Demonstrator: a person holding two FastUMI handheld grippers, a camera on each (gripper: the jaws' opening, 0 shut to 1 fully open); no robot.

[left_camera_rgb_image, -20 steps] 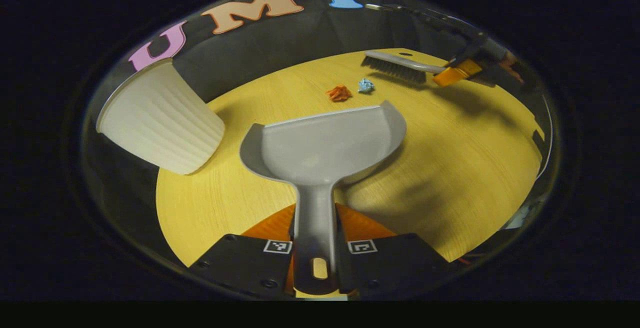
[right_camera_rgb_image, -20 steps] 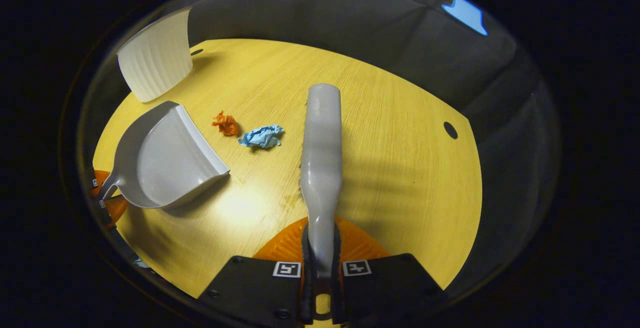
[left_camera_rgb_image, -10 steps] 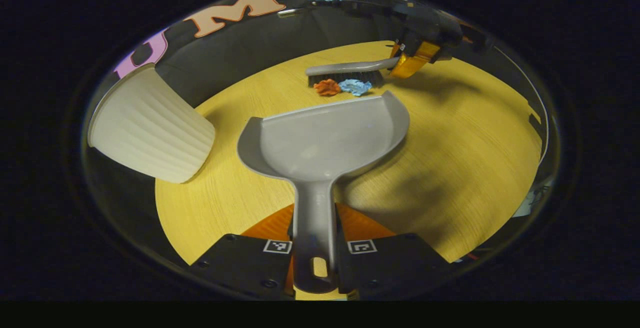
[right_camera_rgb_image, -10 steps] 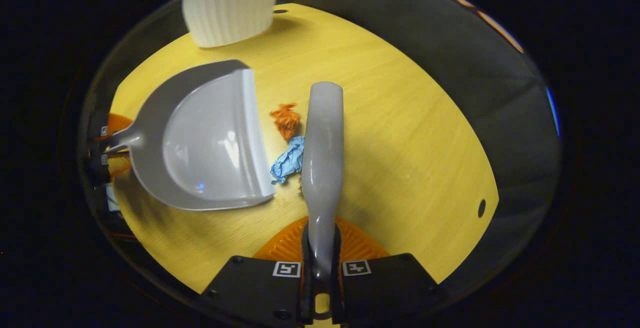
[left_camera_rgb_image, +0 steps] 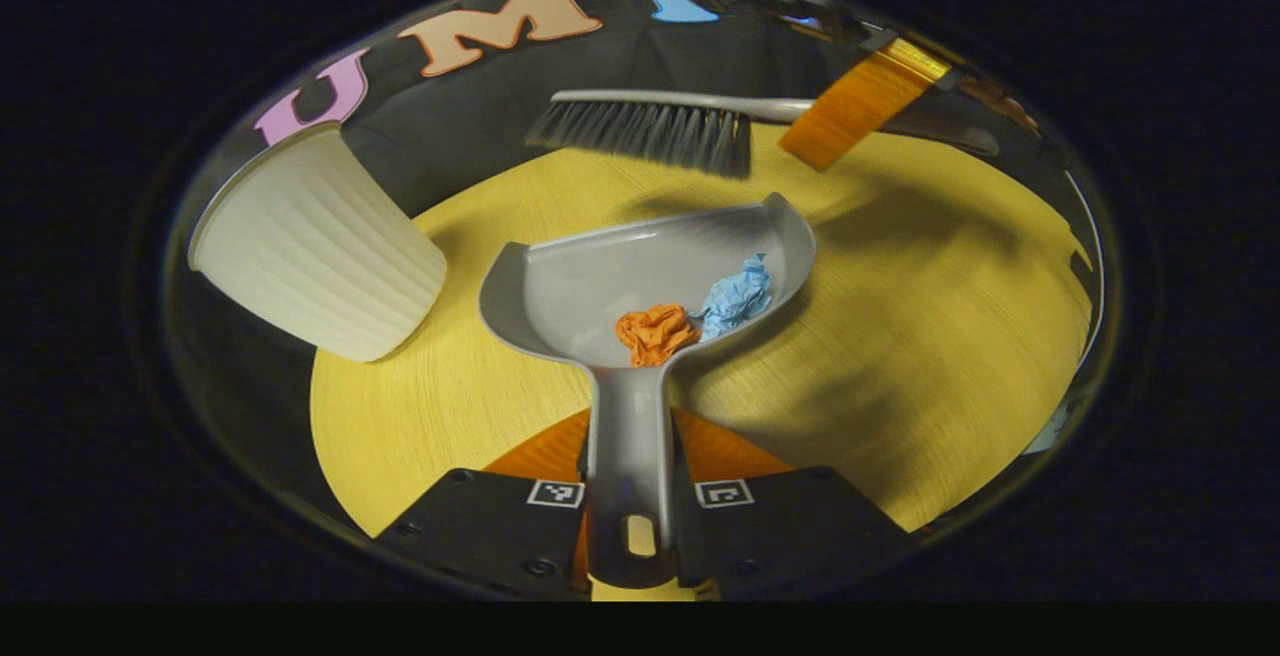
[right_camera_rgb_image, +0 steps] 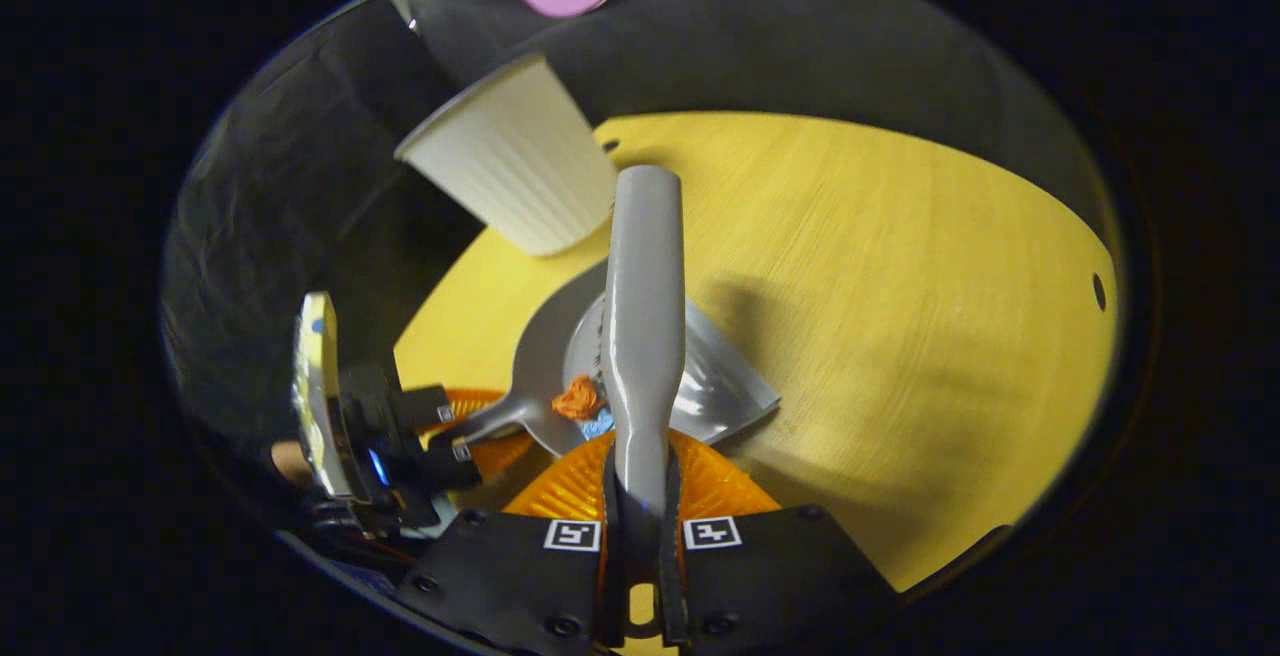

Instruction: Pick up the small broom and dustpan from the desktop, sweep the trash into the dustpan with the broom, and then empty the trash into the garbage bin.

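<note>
Left gripper (left_camera_rgb_image: 632, 496): clamped on dustpan (left_camera_rgb_image: 590, 286) handle, frame centre, pan tipped back so orange scrap (left_camera_rgb_image: 655, 332) and blue scrap (left_camera_rgb_image: 735, 298) stay at heel. Right gripper (right_camera_rgb_image: 640, 536): clamped on broom (right_camera_rgb_image: 643, 316), bristles raised above pan. Bin (left_camera_rgb_image: 315, 246): upper left, on surface (left_camera_rgb_image: 900, 356), awaiting emptying.

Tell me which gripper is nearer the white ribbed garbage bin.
Left. The left gripper, holding the grey plastic dustpan, sits close beside the white ribbed garbage bin; the right gripper, holding the grey small broom, is raised beyond the dustpan's far edge.
</note>
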